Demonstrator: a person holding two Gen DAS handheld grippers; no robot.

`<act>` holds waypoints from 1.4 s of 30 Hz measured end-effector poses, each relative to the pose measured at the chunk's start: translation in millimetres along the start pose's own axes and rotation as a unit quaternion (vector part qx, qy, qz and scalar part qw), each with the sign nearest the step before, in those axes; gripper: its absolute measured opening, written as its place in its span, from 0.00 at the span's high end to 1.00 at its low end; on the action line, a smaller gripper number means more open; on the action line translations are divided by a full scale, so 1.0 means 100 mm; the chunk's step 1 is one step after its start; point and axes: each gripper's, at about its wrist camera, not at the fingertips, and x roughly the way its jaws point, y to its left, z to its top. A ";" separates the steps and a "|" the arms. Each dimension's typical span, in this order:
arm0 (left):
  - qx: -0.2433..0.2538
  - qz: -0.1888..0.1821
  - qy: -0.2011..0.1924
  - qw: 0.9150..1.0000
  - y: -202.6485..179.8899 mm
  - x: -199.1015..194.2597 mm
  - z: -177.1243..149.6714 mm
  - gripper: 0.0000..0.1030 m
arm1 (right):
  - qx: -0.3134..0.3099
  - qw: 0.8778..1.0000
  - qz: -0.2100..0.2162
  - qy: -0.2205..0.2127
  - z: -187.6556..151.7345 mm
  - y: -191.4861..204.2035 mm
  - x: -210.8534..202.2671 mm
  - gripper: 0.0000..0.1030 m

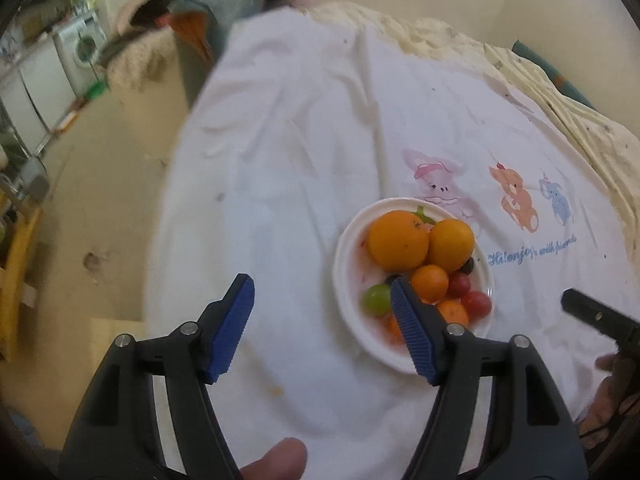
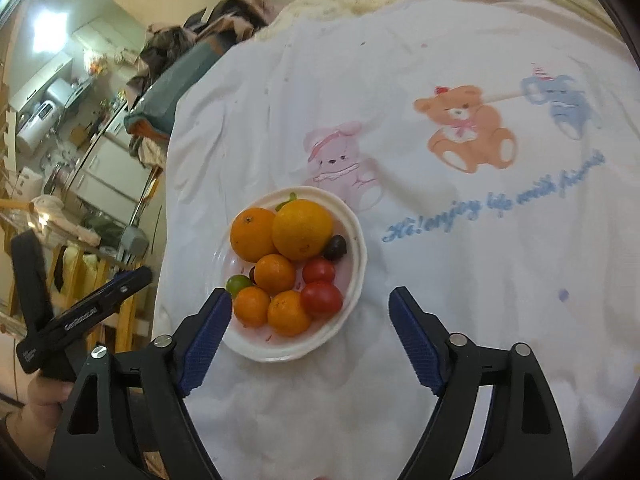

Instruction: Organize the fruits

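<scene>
A white plate (image 2: 356,280) sits on a white cartoon-print cloth (image 2: 440,260). It holds two large oranges (image 2: 302,230), three small tangerines (image 2: 275,274), two red tomatoes (image 2: 322,298), a green grape (image 2: 237,283) and a dark grape (image 2: 335,247). My right gripper (image 2: 310,304) is open and empty, held above the plate's near edge. In the left wrist view the plate (image 1: 348,248) is right of centre. My left gripper (image 1: 322,292) is open and empty, with its right finger over the plate. Its large oranges (image 1: 398,244) are in plain view.
The cloth (image 1: 300,160) covers a bed that drops off at the left to a beige floor (image 1: 100,220). A washing machine (image 1: 82,46) and cabinets stand far left. The other gripper shows at each view's edge (image 1: 596,316) (image 2: 80,316).
</scene>
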 end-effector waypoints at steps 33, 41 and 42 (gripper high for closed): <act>0.026 0.006 -0.081 0.996 -0.17 -0.61 -0.90 0.00 | -0.111 0.976 -0.141 -0.120 -0.92 0.73 -0.33 0.00; 0.022 0.001 -0.086 0.996 -0.18 -0.61 -0.90 0.00 | -0.111 0.976 -0.141 -0.122 -0.92 0.72 -0.35 0.00; 0.025 0.000 -0.086 0.996 -0.18 -0.61 -0.90 0.00 | -0.110 0.976 -0.140 -0.123 -0.92 0.72 -0.35 0.00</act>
